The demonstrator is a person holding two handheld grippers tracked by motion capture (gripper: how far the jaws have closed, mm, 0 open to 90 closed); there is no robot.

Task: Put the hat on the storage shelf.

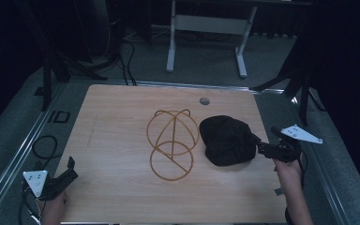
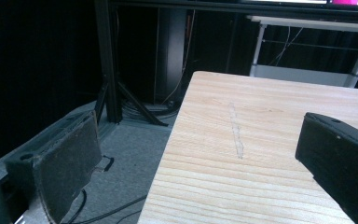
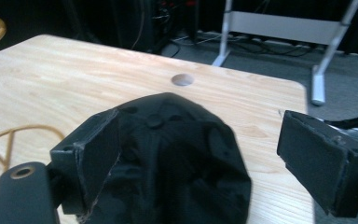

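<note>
A black cap (image 1: 227, 139) is lain on the right half of the table (image 1: 117, 136), with the right gripper (image 1: 262, 146) brought up to its right edge, jaws spread.

In the right gripper view the cap (image 3: 177, 154) is seen between the two parted jaws; one jaw is at or on its side, and no pinch can be made out. A gold wire stand (image 1: 172, 143), built of hoops, is set just left of the cap, near mid-table, so the way leftward is barred by it. A round hole (image 1: 205, 101) is cut in the tabletop beyond the cap. The left gripper (image 1: 68, 171) is held well apart at the near left corner, jaws spread over the table edge. The top is of pale wood grain. Grey carpet, black cables (image 1: 126, 61) and a white desk frame (image 1: 206, 37) are seen beyond, in a dark room.
</note>
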